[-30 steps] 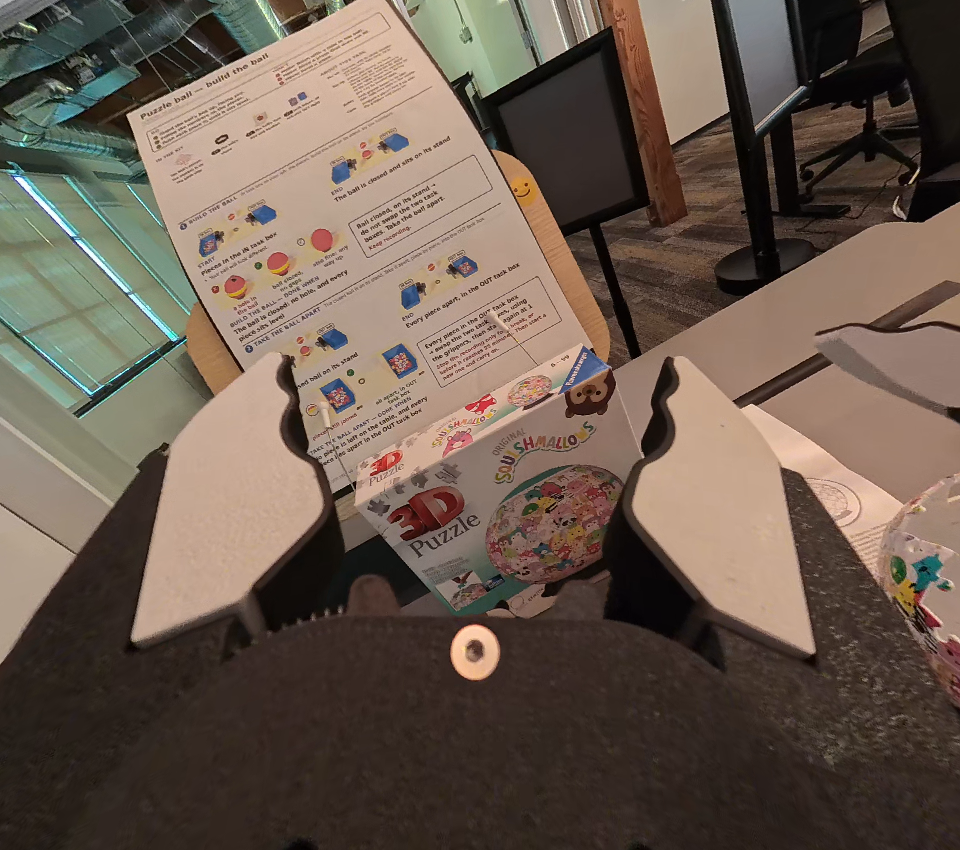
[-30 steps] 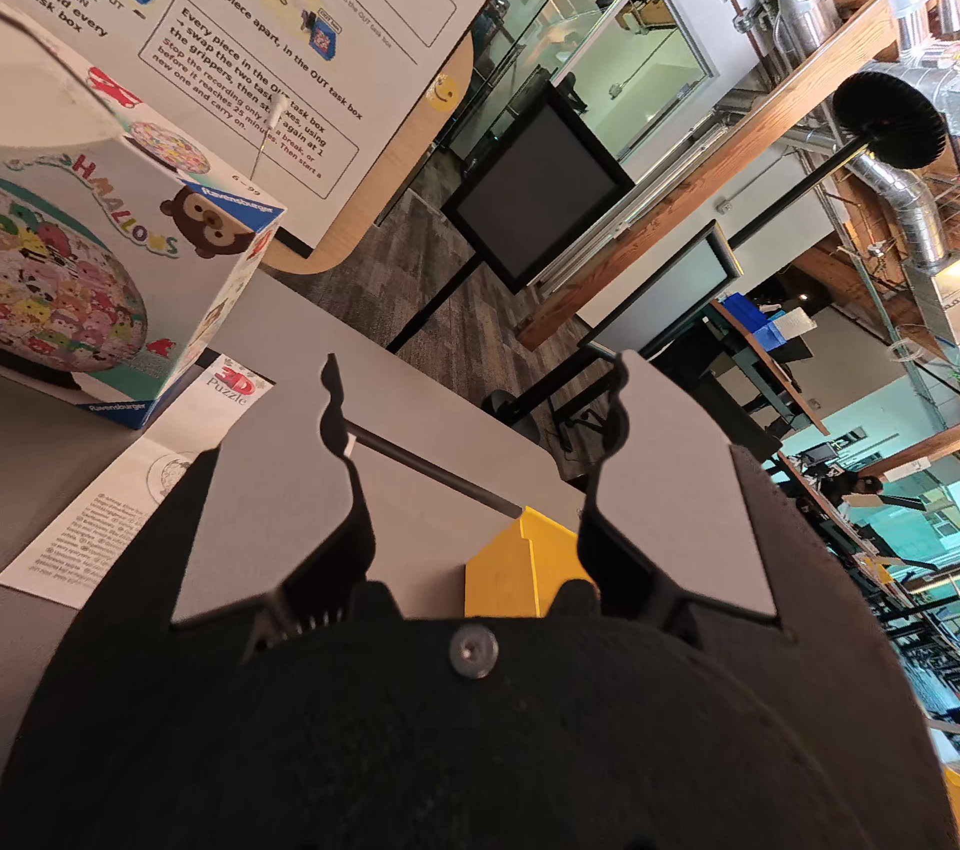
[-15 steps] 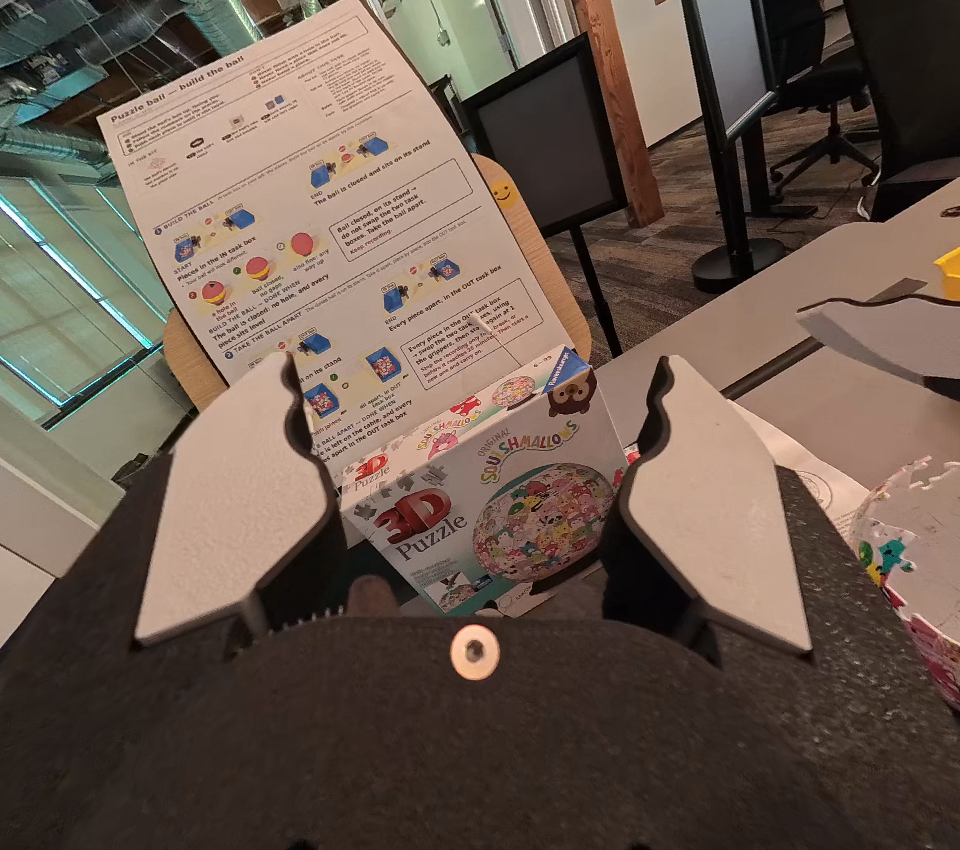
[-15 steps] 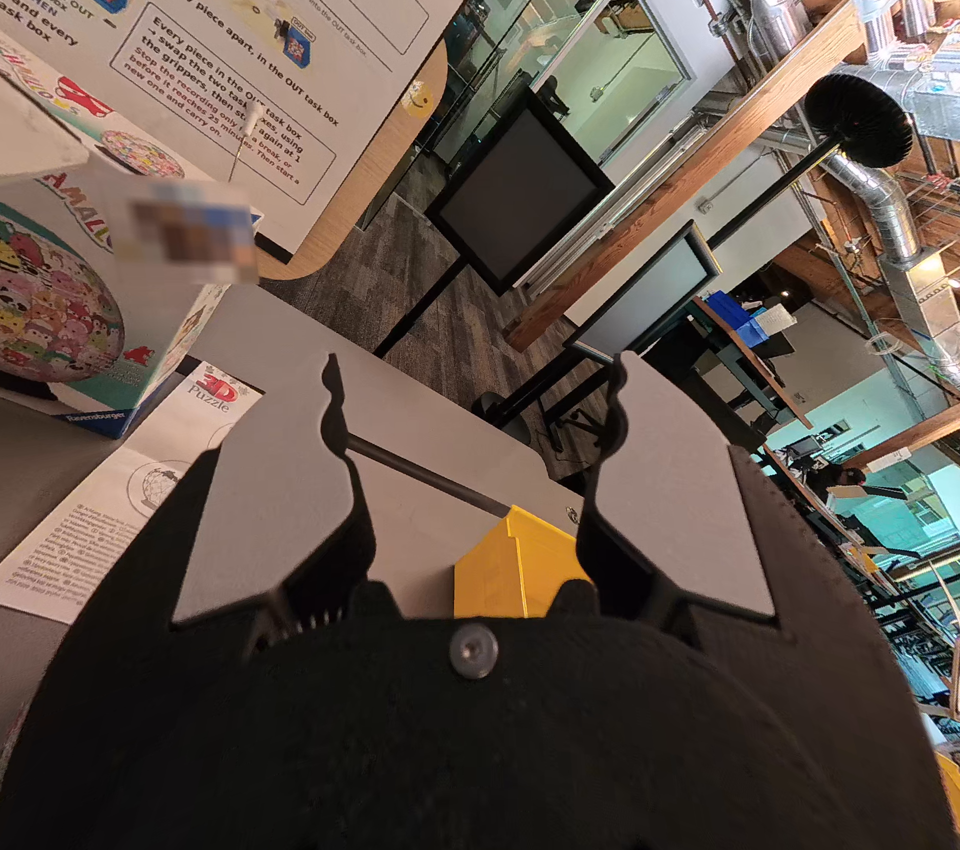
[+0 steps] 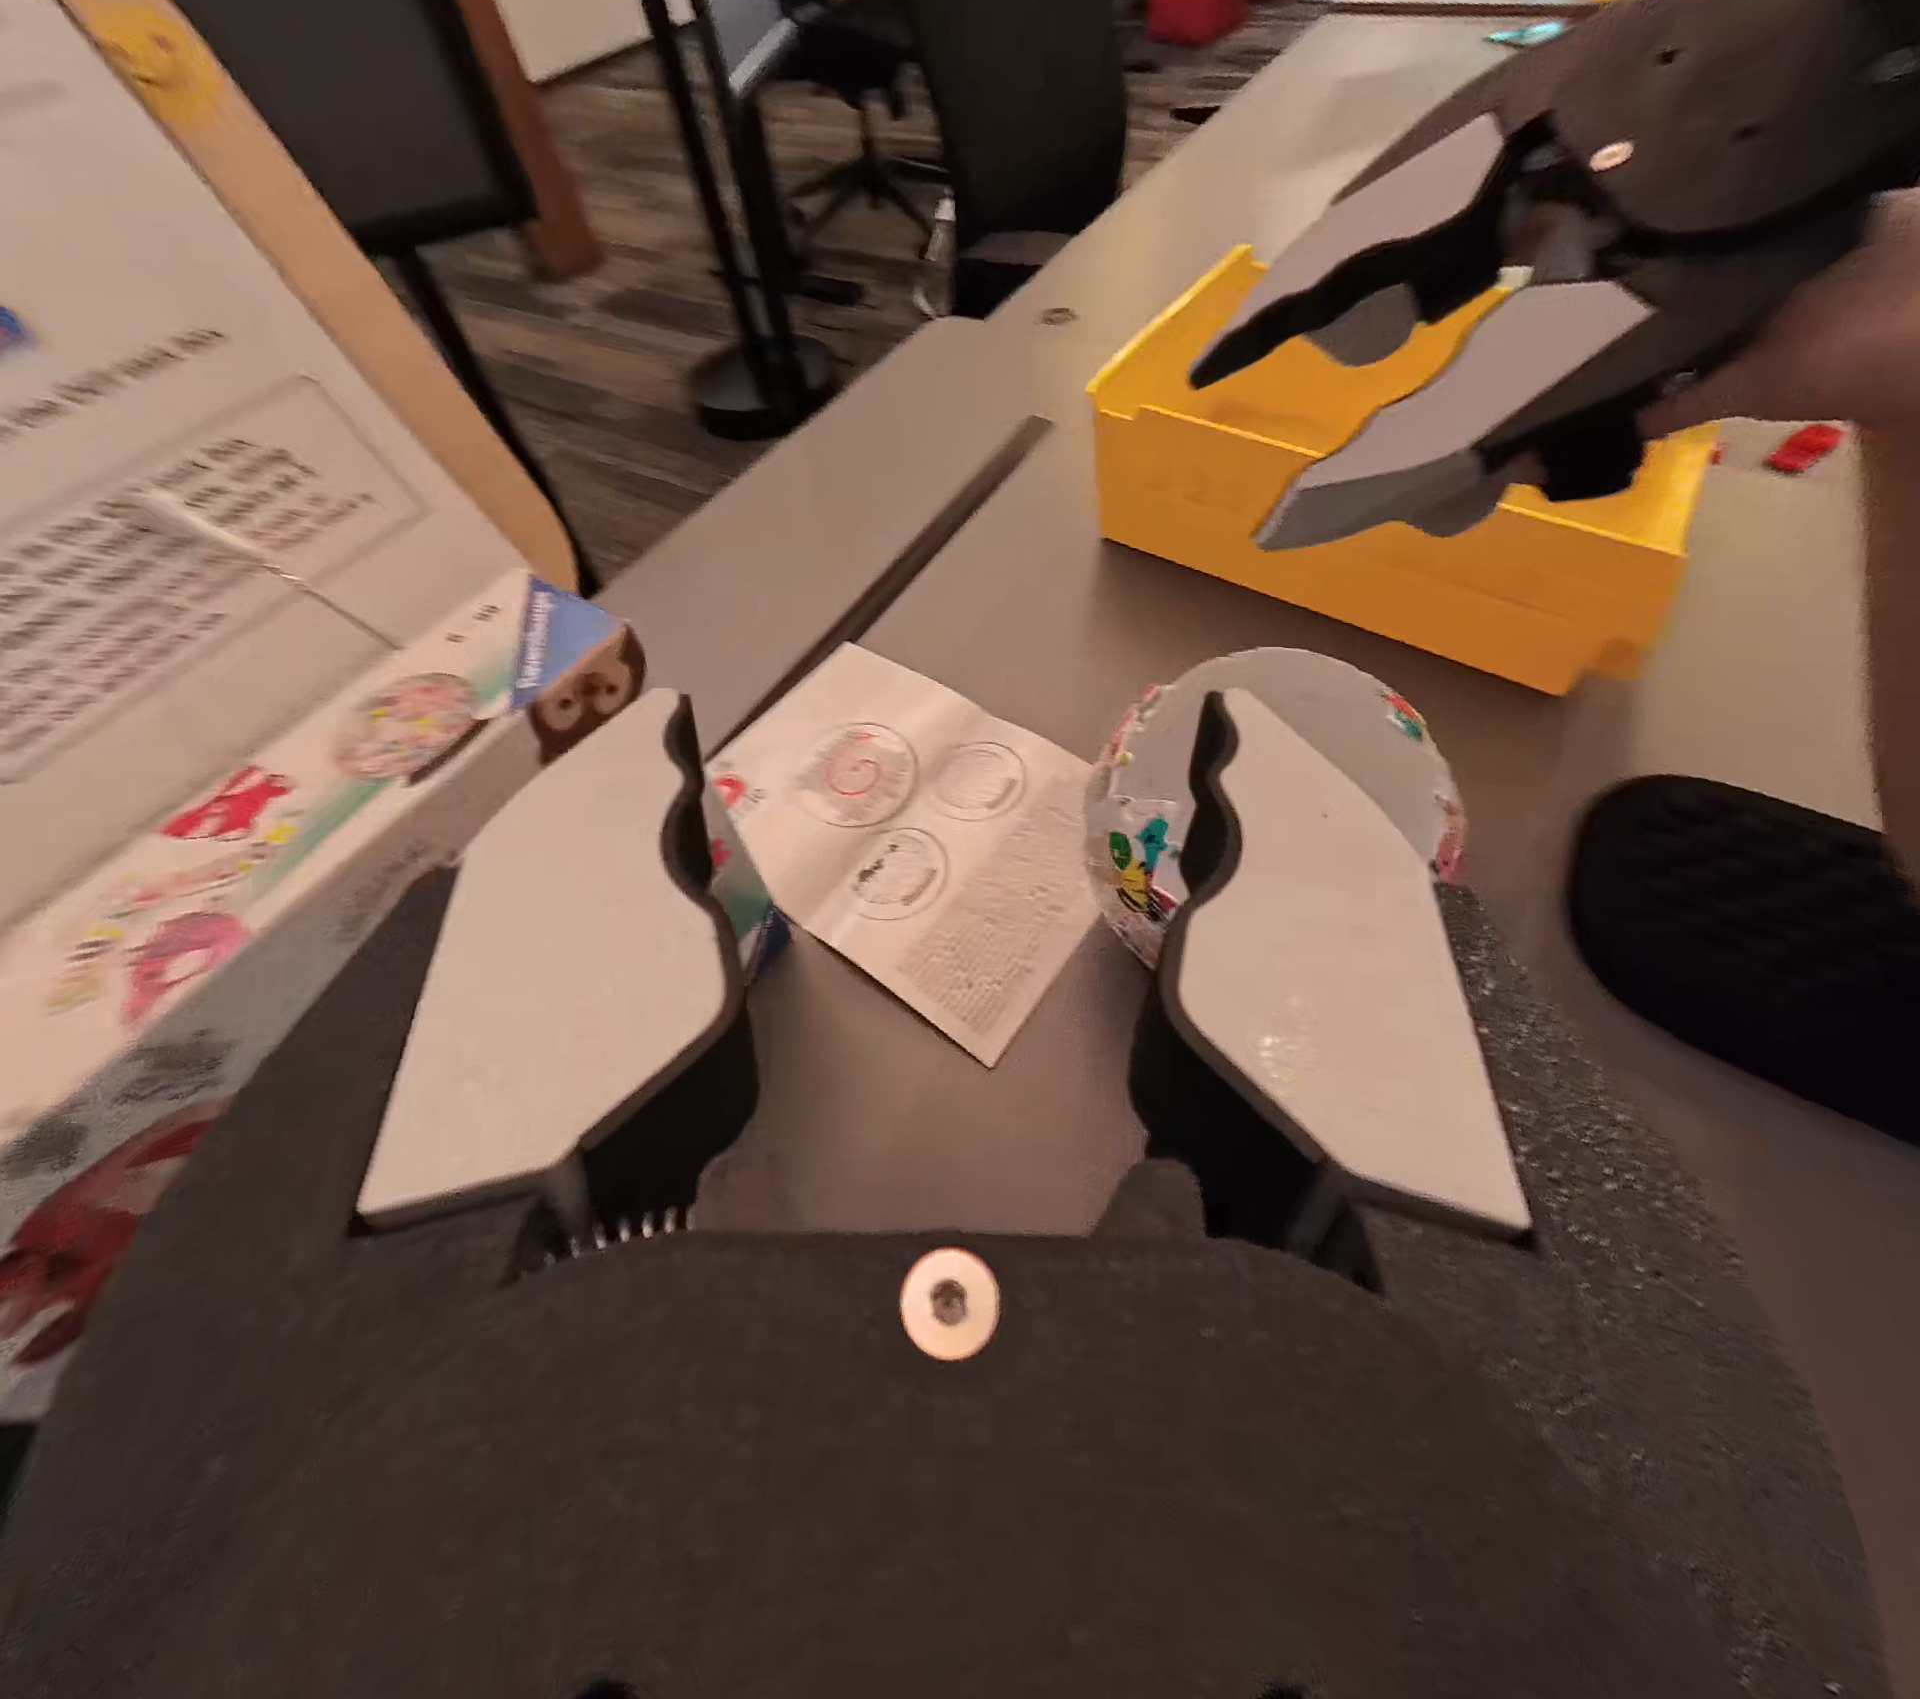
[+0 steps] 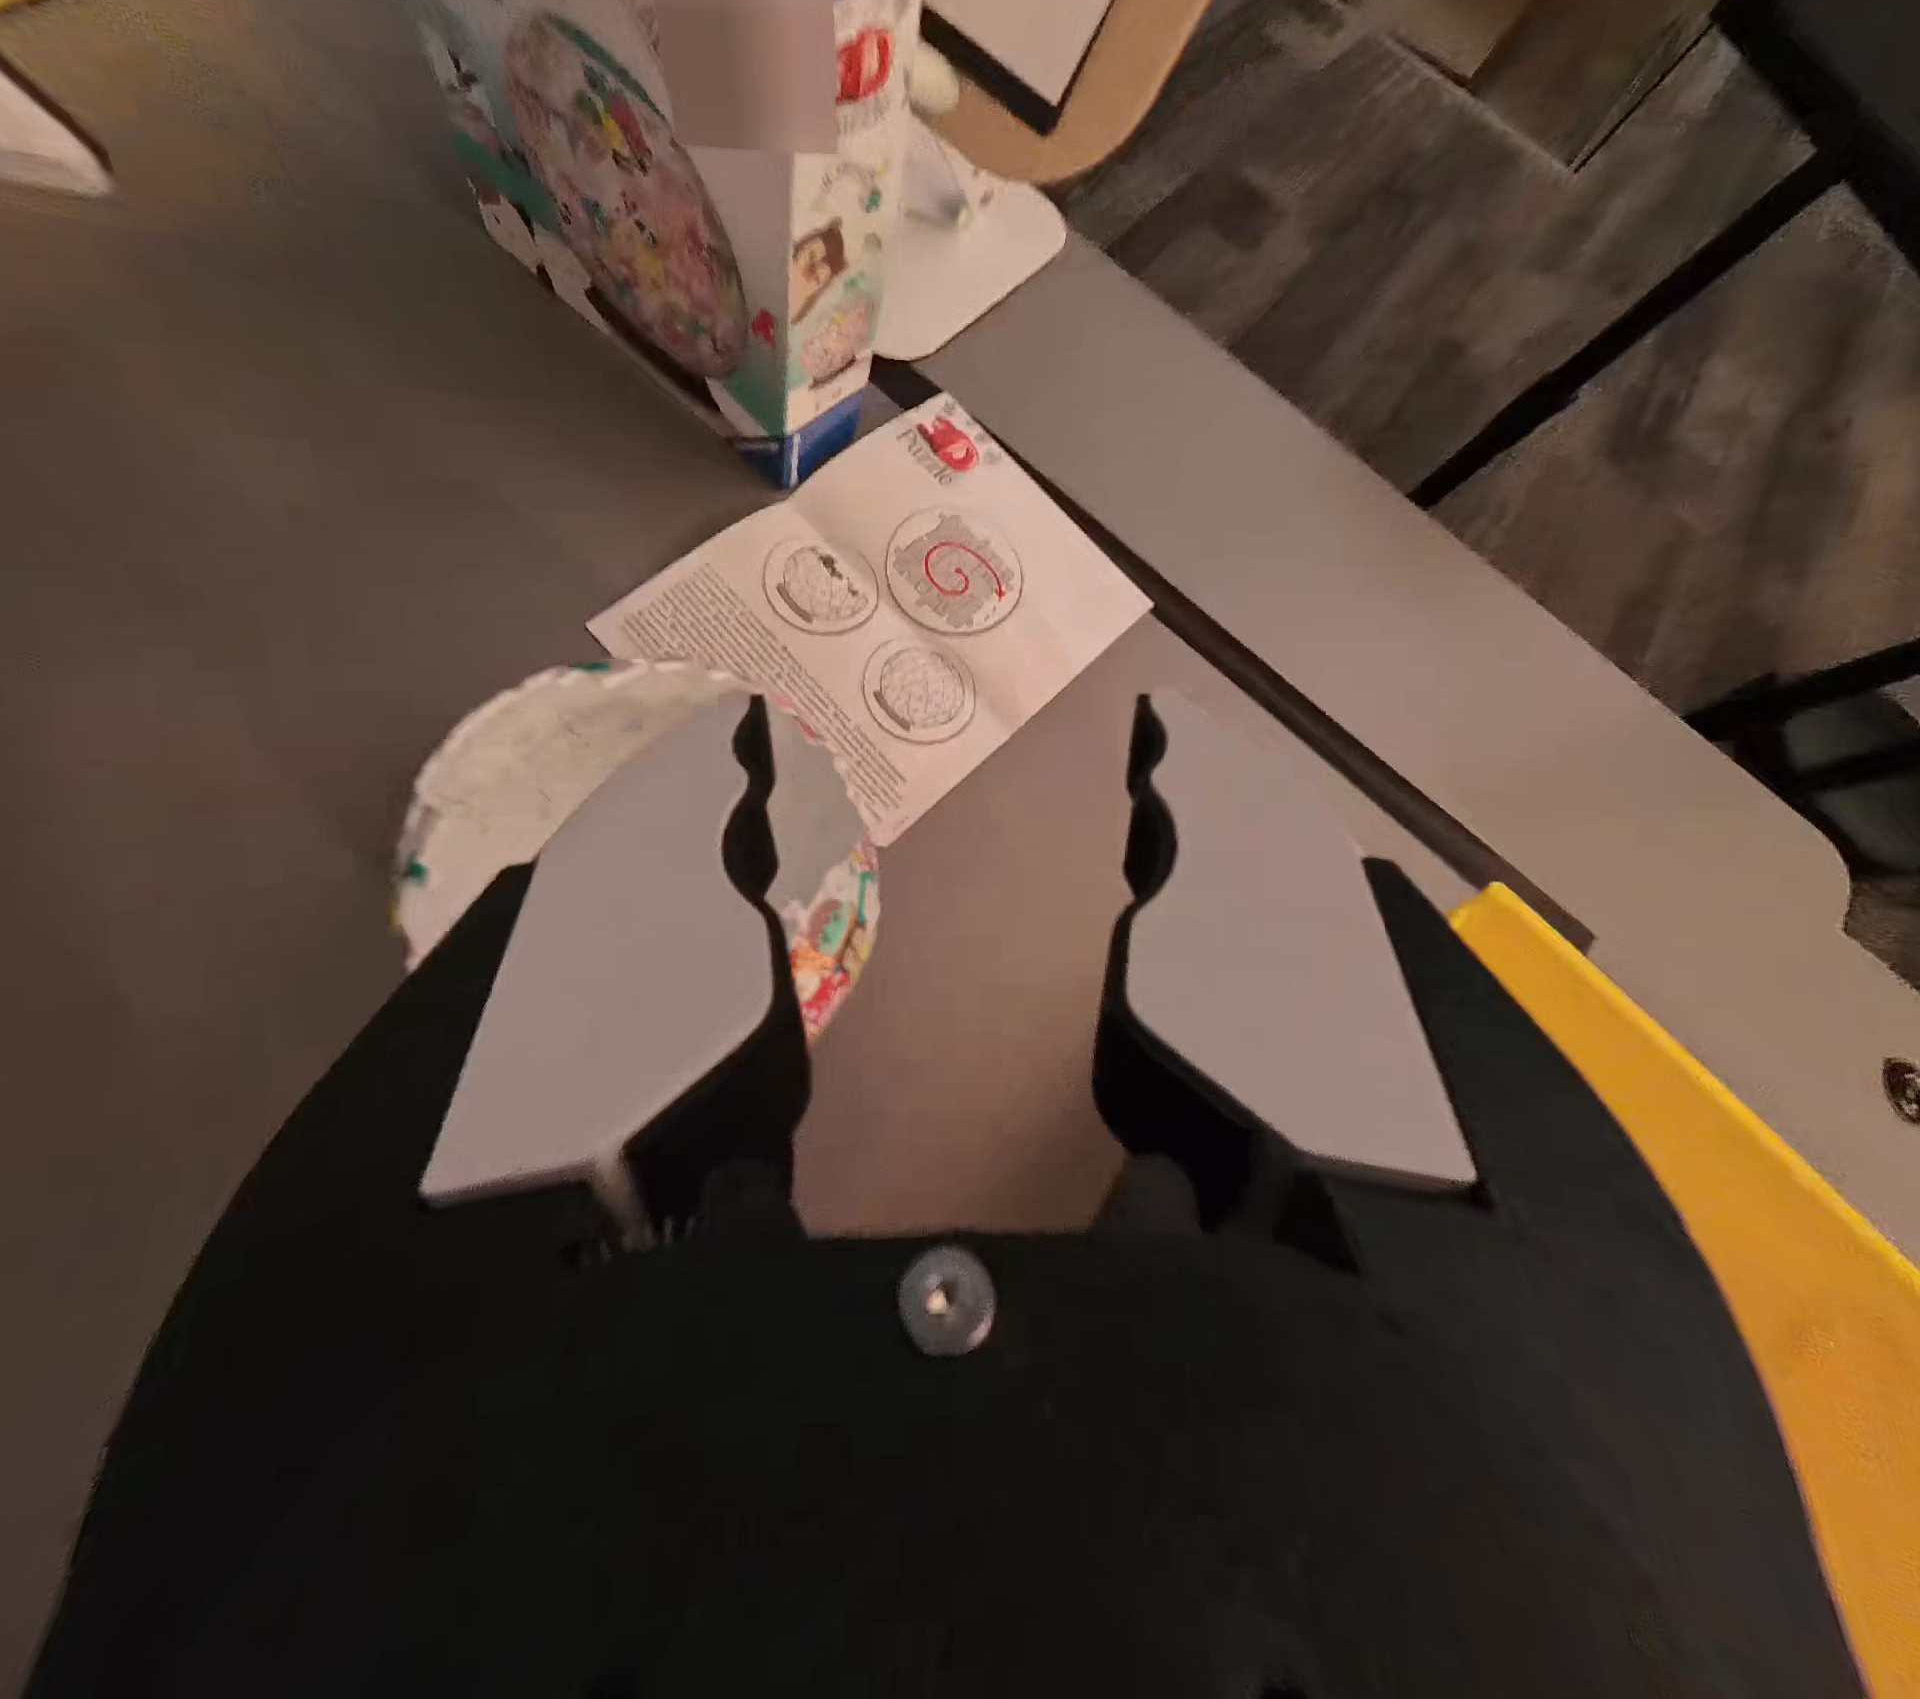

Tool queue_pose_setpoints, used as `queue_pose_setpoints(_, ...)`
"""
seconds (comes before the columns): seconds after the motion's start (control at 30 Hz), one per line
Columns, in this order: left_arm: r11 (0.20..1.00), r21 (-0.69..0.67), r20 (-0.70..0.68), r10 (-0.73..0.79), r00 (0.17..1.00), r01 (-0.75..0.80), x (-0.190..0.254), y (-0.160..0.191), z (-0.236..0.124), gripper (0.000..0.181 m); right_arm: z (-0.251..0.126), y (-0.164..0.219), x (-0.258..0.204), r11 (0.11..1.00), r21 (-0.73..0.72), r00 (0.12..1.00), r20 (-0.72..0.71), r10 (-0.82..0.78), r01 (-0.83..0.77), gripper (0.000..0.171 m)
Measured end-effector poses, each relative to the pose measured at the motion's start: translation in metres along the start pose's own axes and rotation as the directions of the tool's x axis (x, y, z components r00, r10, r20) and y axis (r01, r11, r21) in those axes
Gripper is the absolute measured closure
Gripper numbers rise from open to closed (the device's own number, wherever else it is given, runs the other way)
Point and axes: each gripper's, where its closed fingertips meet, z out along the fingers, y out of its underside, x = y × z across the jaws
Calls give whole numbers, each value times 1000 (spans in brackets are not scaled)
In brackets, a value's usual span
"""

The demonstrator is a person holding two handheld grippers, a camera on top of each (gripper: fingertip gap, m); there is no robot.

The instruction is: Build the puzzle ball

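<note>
Both tongs gape, holding nothing: left tongs (image 5: pixel 940 776) and right tongs (image 6: pixel 951 756) flank the half-built puzzle ball (image 6: pixel 540 766), beside the leaflet (image 6: pixel 883 610).

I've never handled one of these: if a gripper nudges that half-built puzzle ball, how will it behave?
The half-built puzzle ball looks like a thin open shell, so it is probably light and would slide or rock on its curved underside. Its jagged rim suggests that the joined pieces could flex or pop apart under a hard squeeze.

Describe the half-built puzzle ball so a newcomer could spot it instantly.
Start at the grey table with the yellow bin. In front of the bin, beside the unfolded instruction sheet, sits the puzzle ball. It is the only rounded open shell there: white inside, colourful cartoon print outside, with a jagged rim.
</note>
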Motion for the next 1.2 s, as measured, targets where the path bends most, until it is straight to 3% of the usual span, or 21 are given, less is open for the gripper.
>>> queue_pose_setpoints(0.17, 1000, -22, -62, -20, 998, 18, 3, 4, 5, 95, 32, 31, -1, 970, -57, 970, 75, -231, 236, 113)
queue_pose_setpoints(0.27, 1000, 19, -73, -4, 997, 5, 8, -4, 0, 99, 40, 29, 6, 982, -38, 981, 78, -180, 183, 121)
queue_pose_setpoints(0.37, 999, 42, -79, 0, 997, 3, 11, -9, -3, 100, 36, 17, -2, 993, 54, 978, 175, -110, 102, 138)
queue_pose_setpoints(0.53, 999, 35, -95, 5, 995, -2, 11, -7, 1, 98, 38, 22, -3, 990, 34, 970, 200, -138, 134, 152)
queue_pose_setpoints(0.7, 992, 0, 170, 123, 978, -125, -25, 2, 12, 99, 29, -14, 22, 981, 115, 986, -84, -147, 156, 156)
queue_pose_setpoints(0.83, 984, -75, 471, 179, 864, -163, -69, 8, 1, 92, 4, -58, 23, 961, 169, 914, -379, -143, 221, 137)
queue_pose_setpoints(0.97, 985, -77, 536, 171, 826, -154, -75, 7, -6, 87, -4, -78, 1, 950, 132, 838, -515, -179, 284, 118)
queue_pose_setpoints(1.2, 980, -79, 580, 196, 791, -184, -78, 3, -12, 85, 0, -91, -21, 933, 152, 812, -550, -193, 325, 104)
